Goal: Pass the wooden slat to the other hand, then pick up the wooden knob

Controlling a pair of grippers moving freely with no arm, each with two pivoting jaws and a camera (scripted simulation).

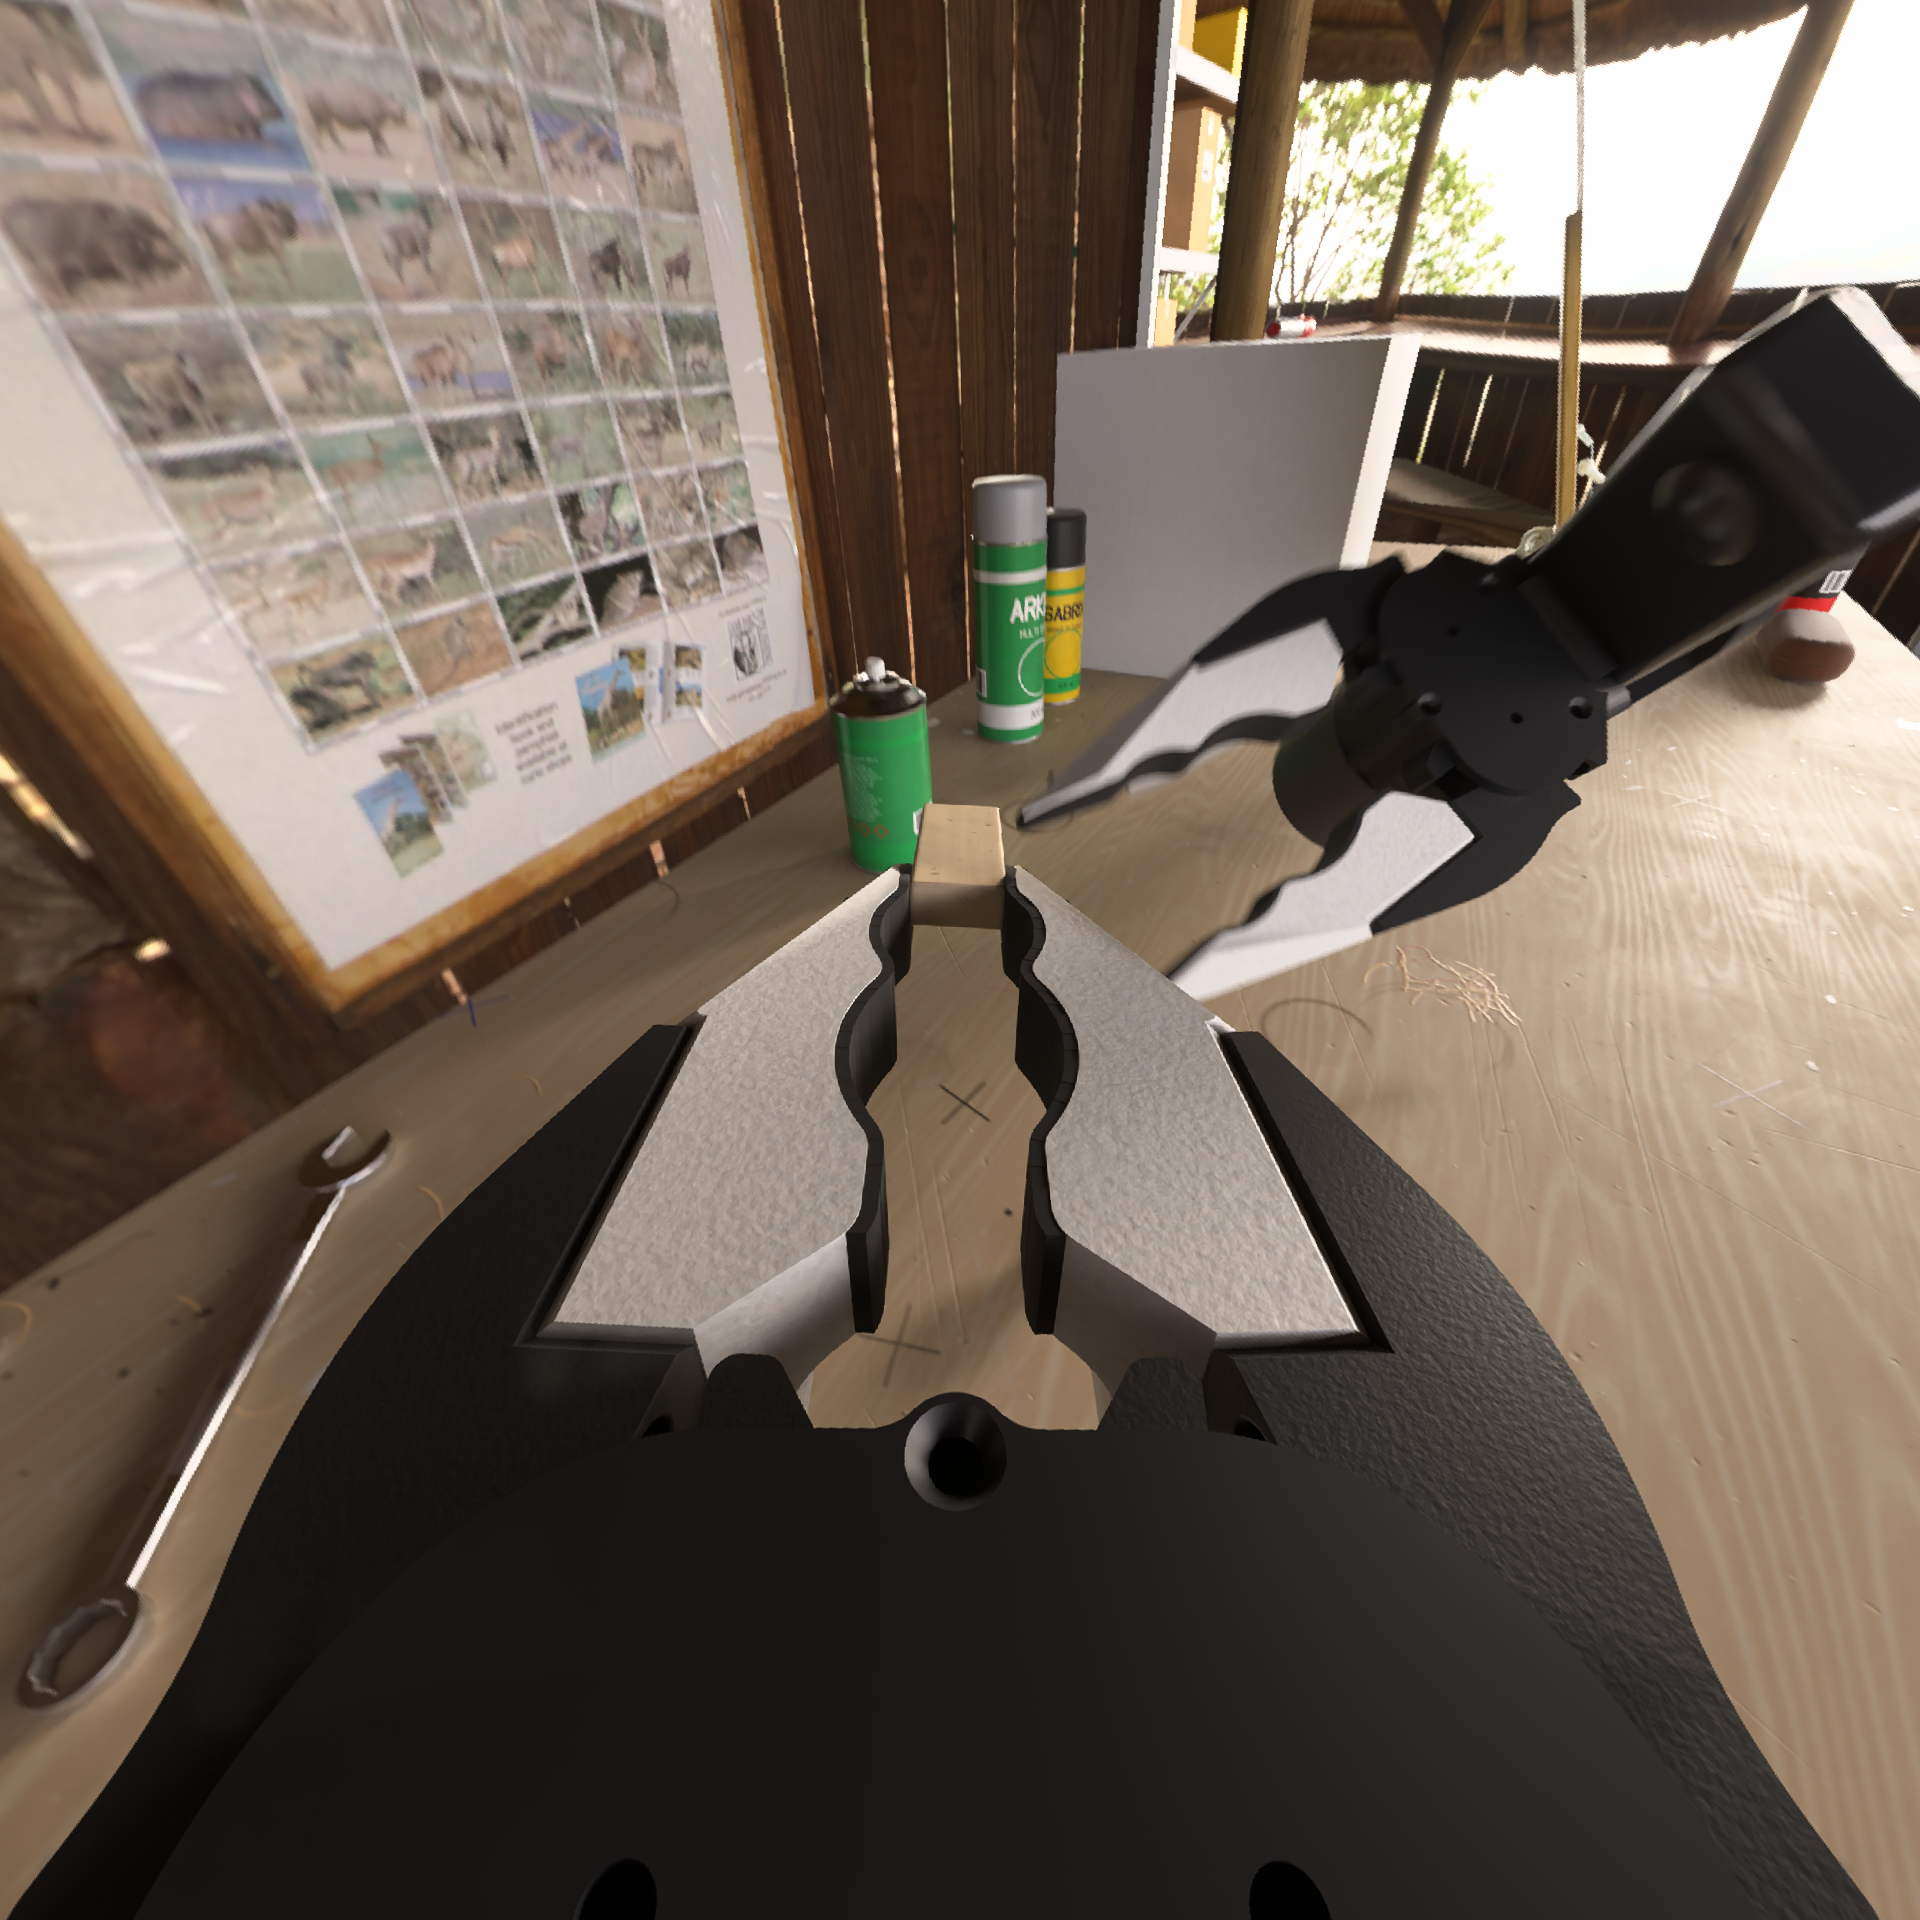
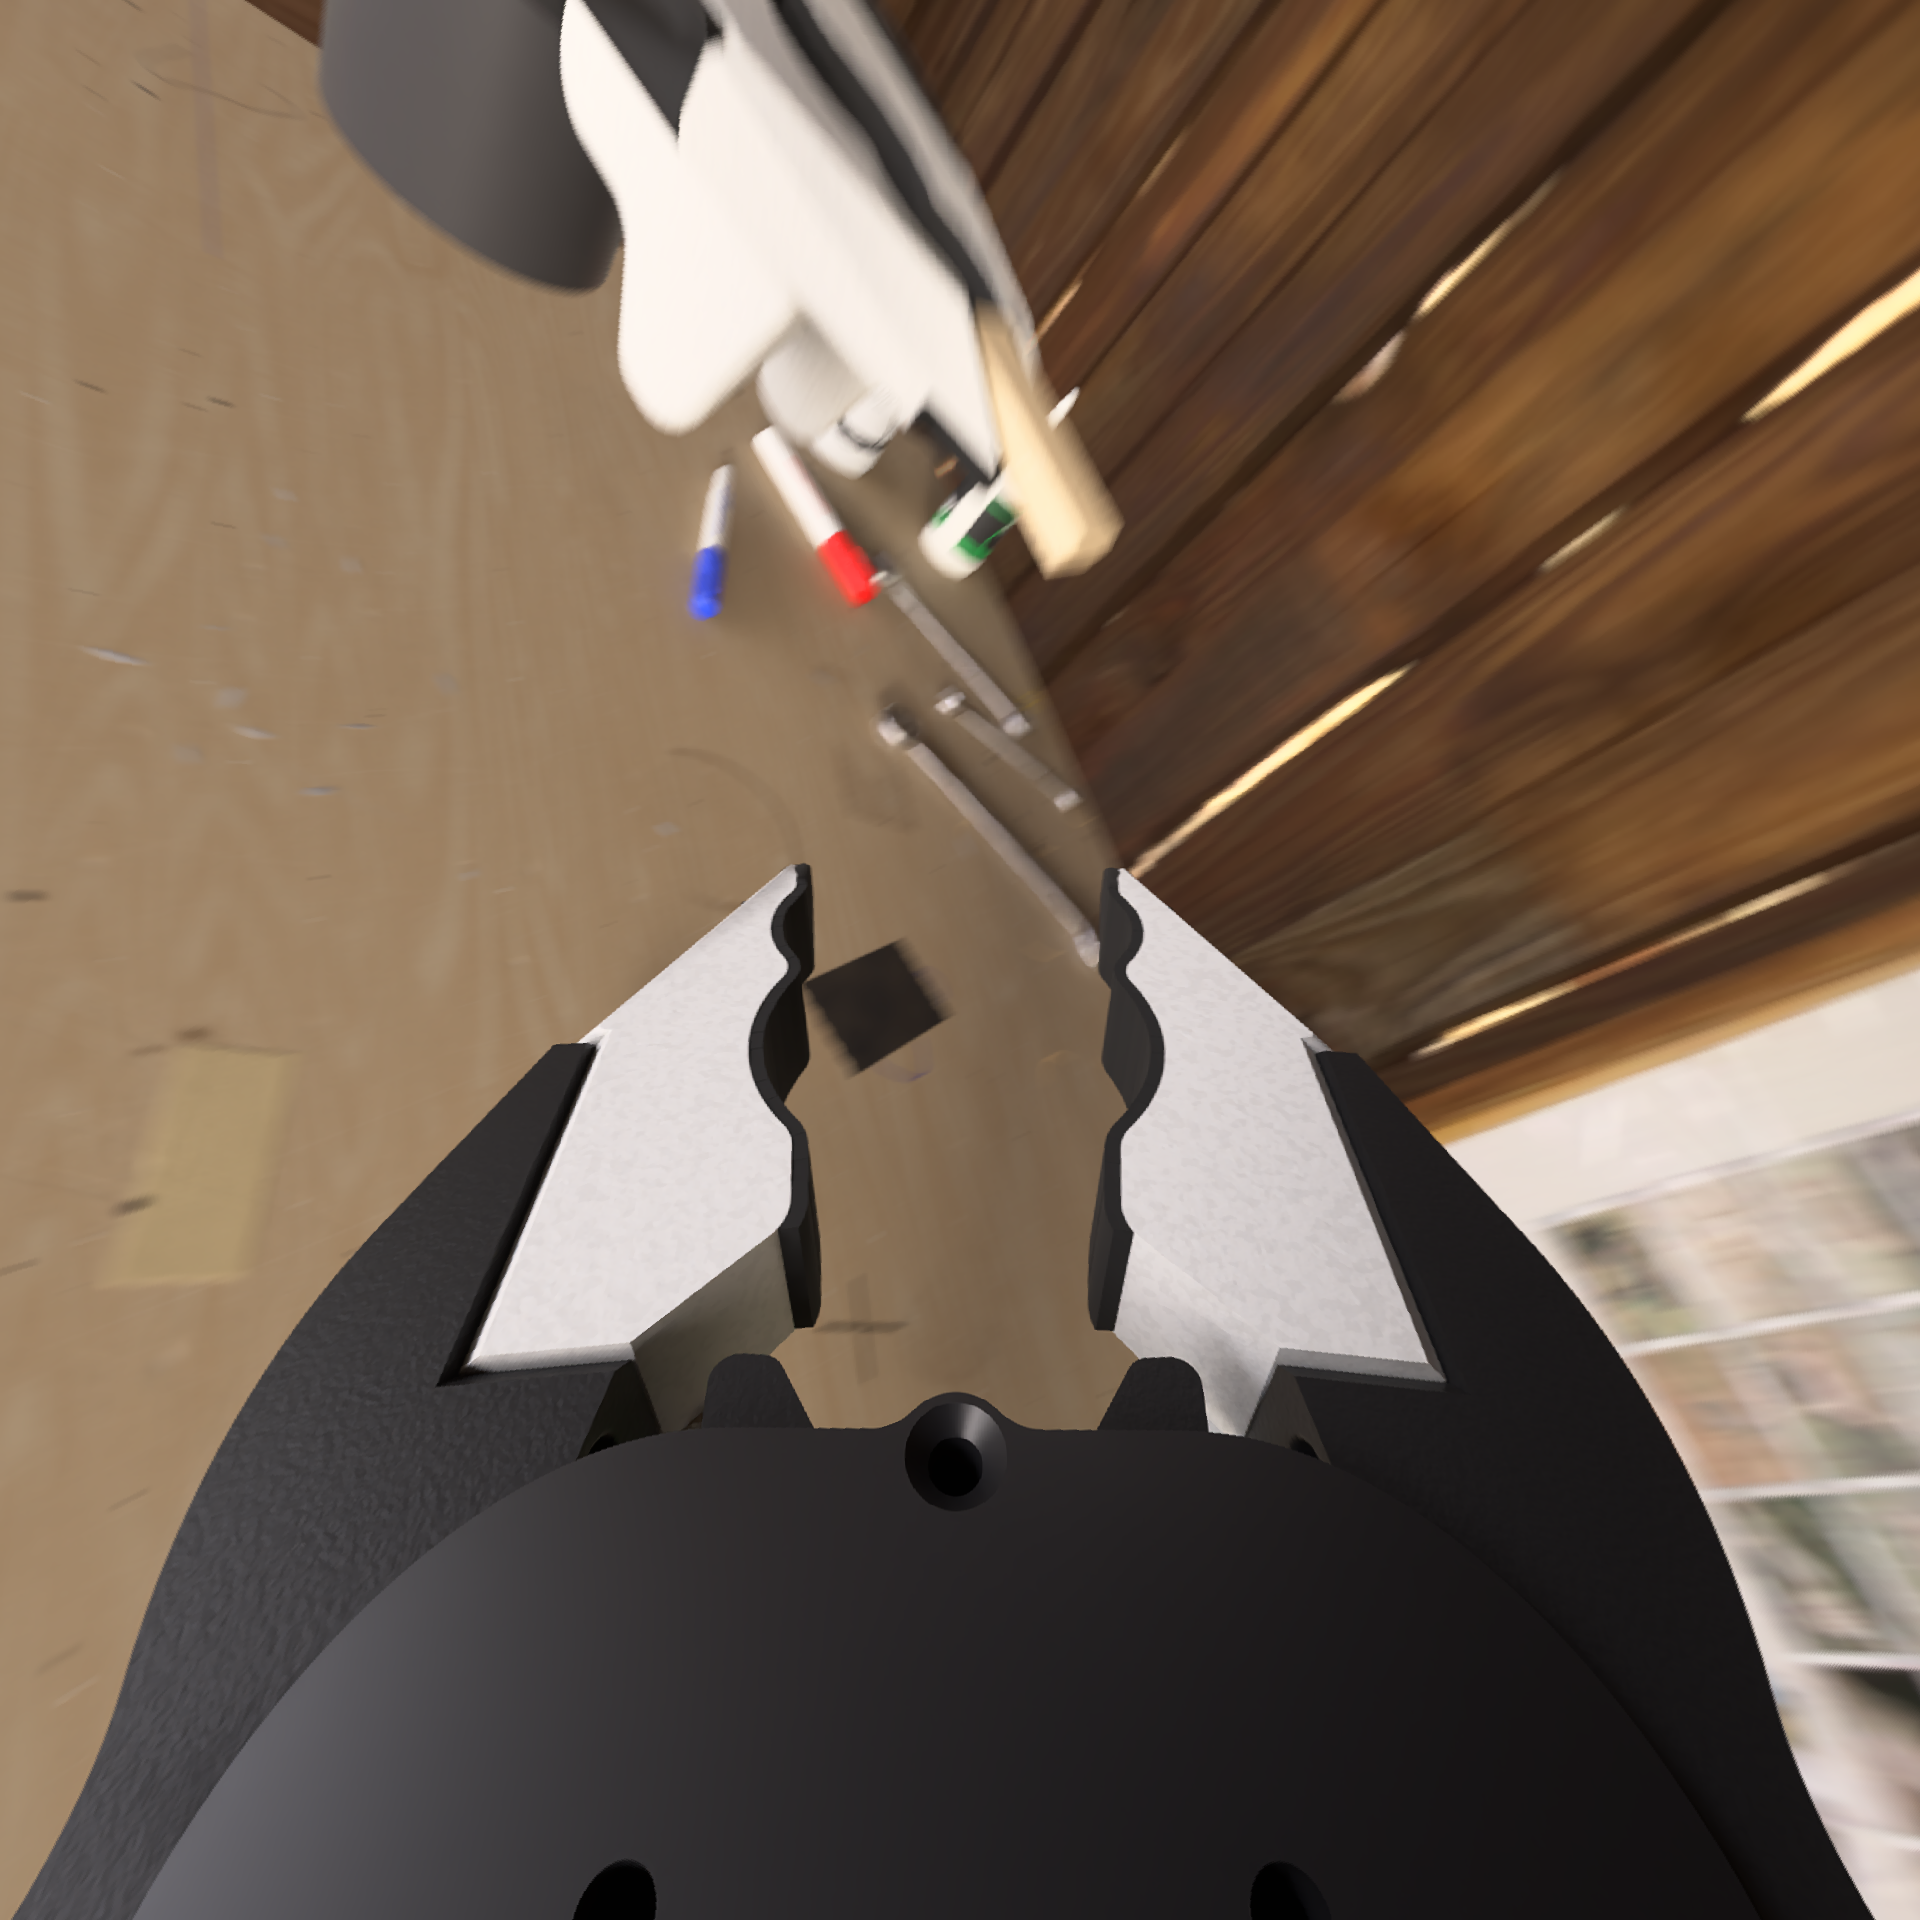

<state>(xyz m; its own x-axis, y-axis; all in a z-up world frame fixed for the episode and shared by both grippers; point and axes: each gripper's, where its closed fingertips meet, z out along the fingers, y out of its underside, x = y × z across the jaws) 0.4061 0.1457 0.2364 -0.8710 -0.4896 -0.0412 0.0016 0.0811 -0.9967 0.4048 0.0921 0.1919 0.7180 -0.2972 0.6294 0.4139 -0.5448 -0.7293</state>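
My left gripper is shut on a short pale wooden slat, held endwise at the fingertips above the plywood table. My right gripper hovers just to the right of the slat, open and empty, its jaws apart from the wood. In the right wrist view my right gripper is open with nothing between the fingers. The left gripper and the slat show blurred at the top. A brown rounded object, perhaps the knob, lies at the far right, partly hidden behind the right gripper.
Spray cans stand by the plank wall, beside a white board. A framed poster leans at left. A wrench lies at the table's left. A black cube, blue and red markers and metal tools lie on the table.
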